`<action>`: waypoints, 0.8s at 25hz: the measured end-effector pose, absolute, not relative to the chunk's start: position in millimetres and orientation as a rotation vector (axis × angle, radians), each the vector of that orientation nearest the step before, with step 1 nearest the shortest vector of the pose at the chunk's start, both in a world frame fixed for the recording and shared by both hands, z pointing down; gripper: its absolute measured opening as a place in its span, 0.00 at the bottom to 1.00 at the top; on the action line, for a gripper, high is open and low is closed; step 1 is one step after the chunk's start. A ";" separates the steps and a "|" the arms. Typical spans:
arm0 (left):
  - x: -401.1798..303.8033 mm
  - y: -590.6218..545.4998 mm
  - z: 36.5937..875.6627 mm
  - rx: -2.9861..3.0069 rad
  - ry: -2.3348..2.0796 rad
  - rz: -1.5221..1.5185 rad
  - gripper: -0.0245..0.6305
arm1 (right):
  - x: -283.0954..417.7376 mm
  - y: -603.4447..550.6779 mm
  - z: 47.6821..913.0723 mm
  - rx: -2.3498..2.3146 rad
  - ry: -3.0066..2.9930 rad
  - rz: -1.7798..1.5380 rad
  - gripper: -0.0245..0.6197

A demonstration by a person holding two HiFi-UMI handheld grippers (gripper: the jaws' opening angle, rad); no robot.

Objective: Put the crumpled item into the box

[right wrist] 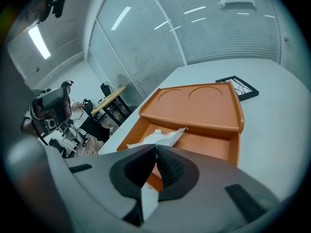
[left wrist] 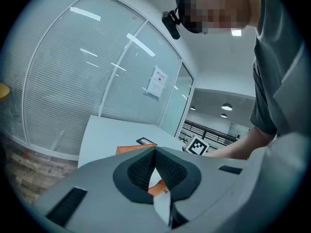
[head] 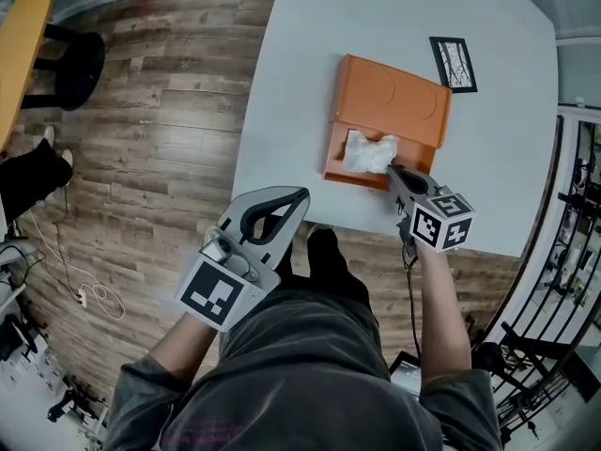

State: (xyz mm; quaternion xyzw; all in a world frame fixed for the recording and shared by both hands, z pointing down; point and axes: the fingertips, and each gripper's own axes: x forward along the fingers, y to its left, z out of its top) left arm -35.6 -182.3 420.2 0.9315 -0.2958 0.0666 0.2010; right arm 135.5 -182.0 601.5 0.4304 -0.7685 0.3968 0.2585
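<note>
An orange box (head: 344,134) lies on the pale table (head: 310,83), its lid (head: 394,101) covering the far half. White crumpled paper (head: 369,151) rests inside the open near half, also seen in the right gripper view as crumpled paper (right wrist: 158,137) in the box (right wrist: 209,147). My right gripper (head: 392,169) is shut and empty, its tip at the box's near right rim, just beside the paper. My left gripper (head: 299,195) is shut on nothing, held off the table's near edge above my lap. The box (left wrist: 133,148) shows far ahead of it.
A black-framed card (head: 454,63) lies on the table beyond the box's right corner. The table's near edge (head: 282,216) runs just in front of my left gripper. Wood floor (head: 160,148) and a yellow round table (head: 19,45) lie to the left, with railings at the right.
</note>
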 end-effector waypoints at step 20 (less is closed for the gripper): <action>-39.6 -190.7 425.0 2.592 -0.831 0.189 0.06 | 139.9 -183.3 623.5 1.122 -1.953 1.133 0.05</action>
